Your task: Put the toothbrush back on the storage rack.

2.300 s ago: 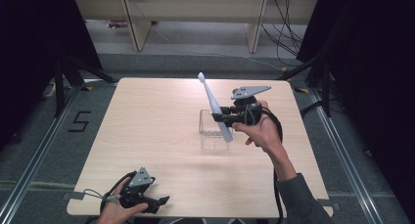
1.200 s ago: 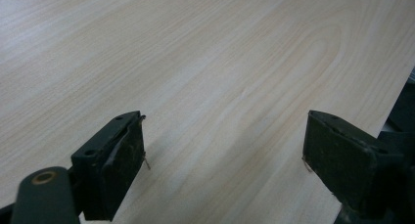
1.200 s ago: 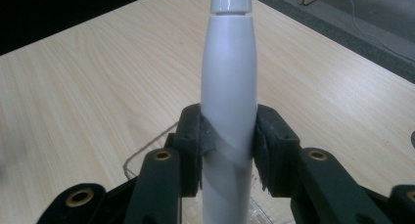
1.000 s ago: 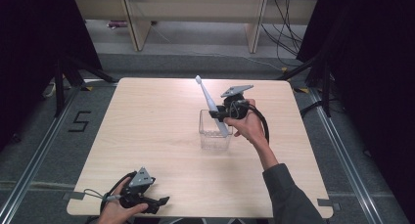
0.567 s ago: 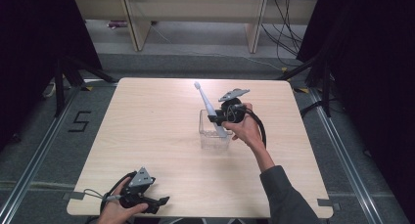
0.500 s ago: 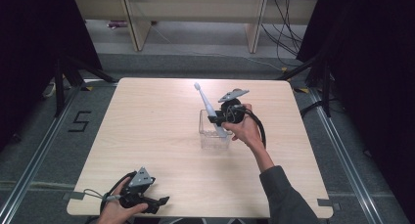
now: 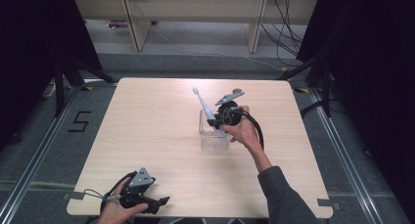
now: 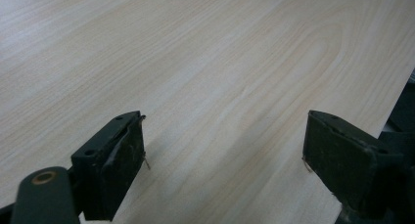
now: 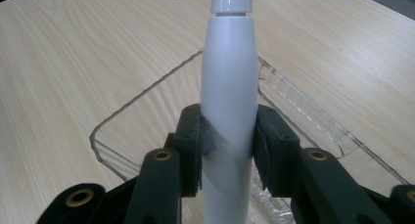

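— Item one, right gripper (image 7: 221,117)?
— My fingers (image 9: 195,136) are clenched on the white electric toothbrush (image 9: 228,87), low on its handle. It stands tilted over the clear plastic box (image 7: 214,133), which sits near the middle of the desk (image 7: 147,136), toward the far edge.

— Risk there?
— The handle is smooth and round, so I judge it could twist or slide in my grip. Its lower end could catch the box rim and tip or shove the light box.

— Item two, left gripper (image 7: 147,200)?
— Fingers (image 8: 110,170) released, spread wide, grasping nothing, at the near left corner. The edge lies close; a slip could take it off.
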Tool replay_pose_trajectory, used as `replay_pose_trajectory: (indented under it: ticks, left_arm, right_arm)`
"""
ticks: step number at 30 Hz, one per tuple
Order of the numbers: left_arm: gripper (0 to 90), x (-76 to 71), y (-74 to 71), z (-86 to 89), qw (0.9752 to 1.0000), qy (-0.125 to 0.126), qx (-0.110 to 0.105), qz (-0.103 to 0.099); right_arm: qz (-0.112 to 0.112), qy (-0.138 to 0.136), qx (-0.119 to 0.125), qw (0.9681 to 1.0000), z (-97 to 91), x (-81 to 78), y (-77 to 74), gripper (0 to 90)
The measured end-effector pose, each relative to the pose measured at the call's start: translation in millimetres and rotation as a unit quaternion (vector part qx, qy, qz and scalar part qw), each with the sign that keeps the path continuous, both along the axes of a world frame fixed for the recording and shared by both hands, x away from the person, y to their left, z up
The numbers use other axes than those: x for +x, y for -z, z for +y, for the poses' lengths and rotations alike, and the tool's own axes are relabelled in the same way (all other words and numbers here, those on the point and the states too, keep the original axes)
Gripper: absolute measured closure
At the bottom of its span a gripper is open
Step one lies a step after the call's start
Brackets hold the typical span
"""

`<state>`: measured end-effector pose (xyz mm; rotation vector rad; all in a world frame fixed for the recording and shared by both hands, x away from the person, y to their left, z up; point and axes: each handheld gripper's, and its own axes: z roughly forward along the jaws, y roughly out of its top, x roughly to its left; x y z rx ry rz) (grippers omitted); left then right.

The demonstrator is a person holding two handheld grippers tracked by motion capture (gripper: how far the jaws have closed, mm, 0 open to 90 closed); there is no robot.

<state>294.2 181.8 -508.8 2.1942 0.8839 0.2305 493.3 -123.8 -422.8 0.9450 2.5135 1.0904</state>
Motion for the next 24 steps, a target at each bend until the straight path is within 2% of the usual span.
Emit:
replay_pose_trajectory:
  ticks: [1, 3, 6, 7, 8, 9, 10, 13, 14, 16, 18, 19, 22, 23, 24]
  left_arm:
    - [14.9, 0.0, -0.3, 0.2, 1.0000, 0.000, 0.000, 0.000]
    - [14.9, -0.5, 0.0, -0.6, 0.9999, -0.001, -0.010, 0.004]
    - [14.9, 0.2, 0.3, -0.5, 1.0000, 0.001, 0.000, 0.001]
    - [14.9, -0.4, -0.4, -0.8, 1.0000, 0.006, -0.003, 0.001]
    - [14.9, 0.0, -0.4, -0.4, 1.0000, 0.004, -0.001, -0.002]
    - [14.9, 0.2, -0.6, 0.2, 1.0000, 0.004, -0.001, -0.002]
    - [14.9, 0.3, -0.4, 0.2, 1.0000, 0.003, -0.001, 0.000]
    - [14.9, -0.2, -0.5, -0.3, 1.0000, 0.004, -0.002, -0.002]
    - [14.9, -0.1, -0.5, -0.4, 1.0000, 0.003, -0.002, -0.002]
    - [14.9, 0.1, -0.6, 0.1, 1.0000, 0.004, -0.001, -0.002]
    - [14.9, 0.4, -1.1, 0.6, 1.0000, 0.004, 0.002, -0.008]
    - [14.9, 0.4, -1.0, 0.5, 1.0000, 0.003, 0.002, -0.009]
    - [14.9, 0.4, -0.8, 0.1, 1.0000, 0.002, 0.002, -0.008]
    - [14.9, 0.6, -0.7, 0.2, 0.9999, 0.002, 0.004, -0.009]
    - [14.9, 0.6, -0.7, 0.2, 0.9999, 0.002, 0.004, -0.009]
  right_arm:
    - [0.001, -0.004, 0.002, 1.0000, 0.6, 0.2, 0.6, 66.1]
    - [0.007, -0.006, -0.009, 0.9999, 0.5, -0.7, -0.9, 66.0]
    - [0.011, -0.005, -0.013, 0.9998, 1.4, -0.8, -0.6, 66.0]
    - [-0.006, -0.010, -0.010, 0.9999, 1.9, 1.1, 2.1, 66.0]
    - [0.002, -0.009, -0.020, 0.9998, 1.4, 0.4, 0.8, 66.0]
    - [0.012, -0.005, -0.019, 0.9997, 2.3, -0.4, 1.1, 66.1]
    - [0.009, -0.009, -0.020, 0.9997, 2.4, 0.9, 2.0, 66.0]
    - [0.019, 0.000, -0.026, 0.9995, 3.7, -0.3, 1.4, 66.0]
    - [0.014, -0.002, -0.023, 0.9996, 4.4, 0.2, 3.0, 66.0]
    - [0.024, -0.006, -0.029, 0.9993, 4.2, -0.5, 1.8, 66.0]
    - [0.022, -0.007, -0.031, 0.9992, 4.0, 0.1, 2.0, 66.0]
    - [0.031, 0.009, -0.032, 0.9990, 4.6, -1.4, 2.0, 66.0]
    - [0.036, 0.015, -0.036, 0.9986, 4.5, -1.1, 1.8, 66.0]
    - [0.024, -0.002, -0.037, 0.9990, 4.3, 0.9, 2.6, 66.0]
    - [0.024, -0.002, -0.037, 0.9990, 4.3, 0.9, 2.6, 66.0]
